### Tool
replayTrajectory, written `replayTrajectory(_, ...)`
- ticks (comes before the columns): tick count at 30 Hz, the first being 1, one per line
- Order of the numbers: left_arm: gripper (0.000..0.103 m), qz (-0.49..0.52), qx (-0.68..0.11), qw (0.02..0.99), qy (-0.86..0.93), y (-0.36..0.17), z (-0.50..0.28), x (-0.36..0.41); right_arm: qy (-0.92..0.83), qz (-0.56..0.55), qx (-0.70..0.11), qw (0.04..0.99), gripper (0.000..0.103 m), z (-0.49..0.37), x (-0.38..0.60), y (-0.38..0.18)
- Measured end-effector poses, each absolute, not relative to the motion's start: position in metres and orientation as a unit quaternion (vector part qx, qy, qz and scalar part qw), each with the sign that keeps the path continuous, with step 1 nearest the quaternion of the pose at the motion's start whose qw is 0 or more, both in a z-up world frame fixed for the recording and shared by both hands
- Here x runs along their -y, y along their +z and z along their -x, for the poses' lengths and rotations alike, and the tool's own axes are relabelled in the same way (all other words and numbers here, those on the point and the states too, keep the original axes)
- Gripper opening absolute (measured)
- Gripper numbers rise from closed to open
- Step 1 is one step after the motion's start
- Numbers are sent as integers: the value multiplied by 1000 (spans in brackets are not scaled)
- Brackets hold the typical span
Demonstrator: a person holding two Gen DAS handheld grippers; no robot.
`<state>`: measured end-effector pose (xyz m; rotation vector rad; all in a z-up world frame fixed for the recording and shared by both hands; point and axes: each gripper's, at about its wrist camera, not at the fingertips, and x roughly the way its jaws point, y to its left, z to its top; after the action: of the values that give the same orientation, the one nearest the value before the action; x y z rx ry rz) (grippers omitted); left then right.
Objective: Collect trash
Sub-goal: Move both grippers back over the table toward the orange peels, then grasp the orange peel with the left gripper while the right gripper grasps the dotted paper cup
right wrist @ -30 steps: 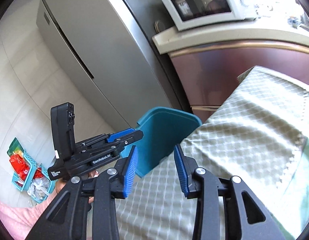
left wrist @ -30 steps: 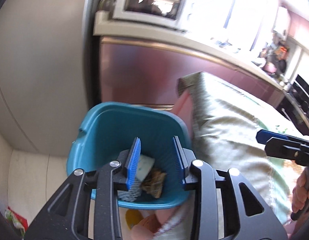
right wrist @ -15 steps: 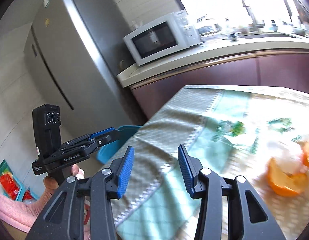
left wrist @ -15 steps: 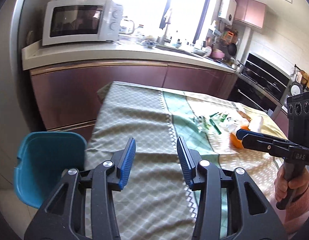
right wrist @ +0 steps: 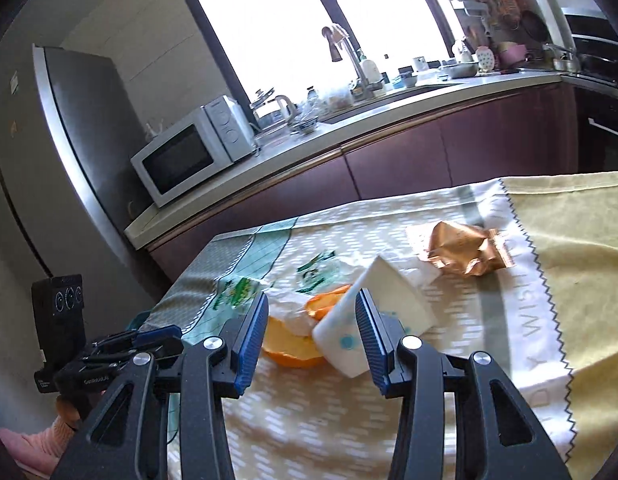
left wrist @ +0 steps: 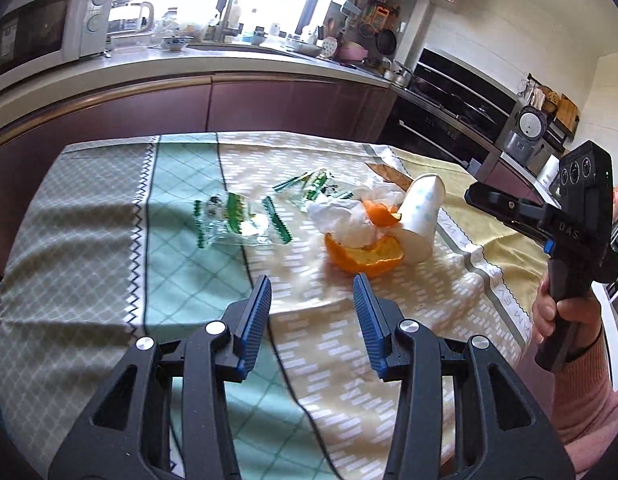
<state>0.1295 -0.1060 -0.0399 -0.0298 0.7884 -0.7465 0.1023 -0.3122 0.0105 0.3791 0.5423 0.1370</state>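
Trash lies on the clothed table [left wrist: 89,216]: orange peel [left wrist: 363,256] with crumpled white tissue [left wrist: 349,216] on it, a tipped white paper cup [left wrist: 423,212], clear green-printed wrappers [left wrist: 237,220] and a gold-brown wrapper [right wrist: 465,252]. My left gripper [left wrist: 312,320] is open and empty, above the cloth just short of the peel. My right gripper [right wrist: 311,334] is open and empty, with the cup [right wrist: 373,320] and peel [right wrist: 293,344] just ahead between its fingers. The right gripper also shows in the left wrist view [left wrist: 509,208].
A kitchen counter [right wrist: 349,128] with a microwave [right wrist: 189,152], kettle and sink runs behind the table. A fridge [right wrist: 69,140] stands at the left. An oven [left wrist: 461,92] and rice cooker [left wrist: 527,132] are at the right. The left gripper shows low left in the right wrist view [right wrist: 121,356].
Both grippers have swung away from the blue bin and over to the table's trash pile. Both stayed open and empty.
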Motion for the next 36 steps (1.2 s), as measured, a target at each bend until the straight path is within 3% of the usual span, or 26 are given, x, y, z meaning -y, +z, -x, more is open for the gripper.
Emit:
replayTrajectory(21,40,36,-468,806,-360,-80,-179,180,105,-204,-288,930,46,-135,361,-14)
replayTrajectory(23,33,42,-471,802,-366,-82,-180,181,112,-202,-290,929,46,-133,358,-15)
replayTrajectory(28,27,46,-474,798,-369,-83,-181,180,123,-189,-292,930,44,-123,349,-16)
replayTrajectory(31,13,46,-474,798,-368,-83,-180,178,130,-190,-292,928,37,-116,346,-15)
replayTrajectory(33,10,52,-476,795,-373,-82,-180,175,136,-188,-293,928,30,-111,345,-15)
replayTrajectory(36,10,50,-476,796,-371,-82,-179,174,139,-176,-297,928,27,-105,338,-16)
